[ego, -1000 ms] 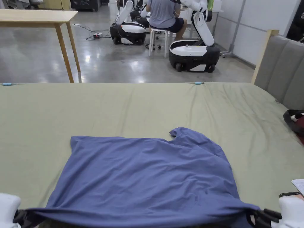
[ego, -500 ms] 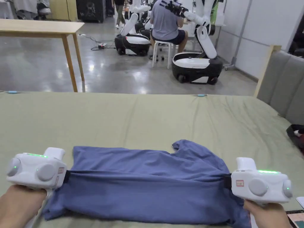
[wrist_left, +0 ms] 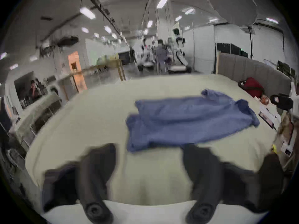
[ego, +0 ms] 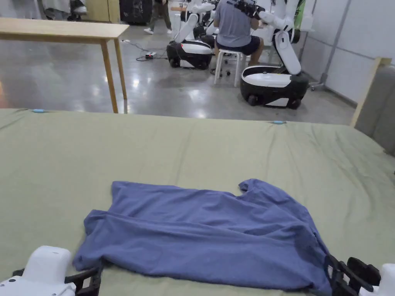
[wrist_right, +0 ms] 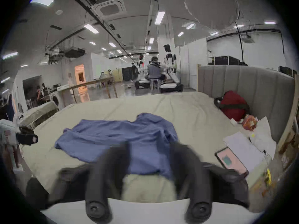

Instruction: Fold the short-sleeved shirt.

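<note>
The blue short-sleeved shirt [ego: 204, 235] lies on the green bedsheet [ego: 193, 146], its near part folded over the far part, with one sleeve poking out at the far right. My left gripper [ego: 90, 279] sits just off the shirt's near left corner. In the left gripper view that gripper [wrist_left: 150, 153] is open, jaws wide apart, and the shirt [wrist_left: 186, 122] lies beyond them. My right gripper [ego: 347, 271] rests at the near right corner. In the right gripper view it [wrist_right: 152, 153] is open too, with the shirt [wrist_right: 121, 138] lying past the jaws.
A red bag [wrist_right: 234, 104], a phone [wrist_right: 231, 161] and papers [wrist_right: 246, 148] lie on the bed's right side by the grey headboard [wrist_right: 250, 83]. Beyond the bed stand a wooden table [ego: 61, 32], wheeled robots [ego: 274, 83] and a seated person [ego: 235, 23].
Both grippers carried the shirt's near hem forward over the rest, let it go and drew back to the near edge. They now stand open. The head camera has also shifted.
</note>
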Action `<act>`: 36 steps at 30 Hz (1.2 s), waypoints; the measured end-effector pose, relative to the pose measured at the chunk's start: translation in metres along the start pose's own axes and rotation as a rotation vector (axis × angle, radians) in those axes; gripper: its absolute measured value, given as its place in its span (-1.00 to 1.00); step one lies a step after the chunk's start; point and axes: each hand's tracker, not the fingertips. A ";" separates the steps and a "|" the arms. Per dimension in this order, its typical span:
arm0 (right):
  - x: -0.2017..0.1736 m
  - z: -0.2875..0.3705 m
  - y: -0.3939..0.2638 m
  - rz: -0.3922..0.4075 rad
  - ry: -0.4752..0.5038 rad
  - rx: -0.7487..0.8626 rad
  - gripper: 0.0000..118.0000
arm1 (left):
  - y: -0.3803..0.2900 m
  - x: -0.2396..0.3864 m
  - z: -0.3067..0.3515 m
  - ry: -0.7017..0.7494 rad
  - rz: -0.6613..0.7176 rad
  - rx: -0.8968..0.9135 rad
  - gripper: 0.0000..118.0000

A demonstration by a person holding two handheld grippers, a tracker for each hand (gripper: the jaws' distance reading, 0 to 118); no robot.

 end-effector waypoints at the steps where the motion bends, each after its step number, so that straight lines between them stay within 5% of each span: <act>1: 0.003 -0.004 -0.005 -0.007 -0.018 -0.052 -0.52 | -0.007 -0.004 -0.010 -0.017 0.009 -0.074 -0.40; 2: 0.007 -0.007 -0.009 -0.009 -0.009 -0.083 -0.73 | -0.017 -0.005 -0.018 0.010 -0.006 -0.105 -1.00; 7: 0.017 -0.009 -0.016 -0.022 -0.013 -0.096 -0.86 | -0.012 -0.025 -0.053 0.028 0.025 -0.086 -1.00; 9: 0.017 -0.009 -0.015 -0.031 -0.014 -0.101 -0.86 | -0.004 -0.032 -0.065 0.055 0.036 -0.071 -0.67; 11: 0.020 -0.010 -0.016 -0.022 -0.027 -0.114 -0.86 | 0.008 -0.041 -0.087 0.090 0.030 -0.076 0.52; 12: 0.020 -0.010 -0.017 -0.017 -0.032 -0.122 -0.86 | 0.014 -0.046 -0.101 0.112 0.024 -0.091 0.76; 17: 0.030 -0.019 -0.021 -0.002 -0.069 -0.184 -0.86 | 0.028 -0.055 -0.146 0.149 -0.029 -0.127 0.72; 18: 0.032 -0.023 -0.022 0.004 -0.080 -0.201 -0.86 | 0.029 -0.056 -0.160 0.143 -0.062 -0.173 0.66; 21: 0.037 -0.040 -0.022 0.005 -0.115 -0.241 -0.84 | 0.026 -0.044 -0.177 0.133 -0.119 -0.217 -0.51; 22: 0.039 -0.048 -0.022 0.015 -0.130 -0.253 -0.57 | 0.026 -0.041 -0.177 0.105 -0.117 -0.201 -0.70; 25: 0.048 -0.082 -0.020 0.036 -0.130 -0.298 0.87 | 0.029 -0.025 -0.179 0.117 -0.180 -0.212 -0.81; 30: 0.057 -0.145 -0.026 -0.013 -0.098 -0.399 0.91 | 0.029 -0.029 -0.177 0.096 -0.153 -0.200 -0.83; 31: 0.059 -0.154 -0.029 -0.039 -0.082 -0.433 0.76 | 0.029 -0.029 -0.176 0.094 -0.149 -0.200 -0.84; 32: 0.060 -0.162 -0.032 -0.075 -0.072 -0.464 0.37 | 0.028 -0.030 -0.175 0.096 -0.148 -0.194 -0.84; 34: 0.065 -0.167 -0.038 -0.144 -0.055 -0.488 -0.84 | 0.028 -0.029 -0.167 0.092 -0.152 -0.189 -0.86; 36: 0.064 -0.153 -0.030 -0.183 -0.054 -0.453 -0.89 | 0.027 -0.030 -0.154 0.099 -0.163 -0.152 -0.89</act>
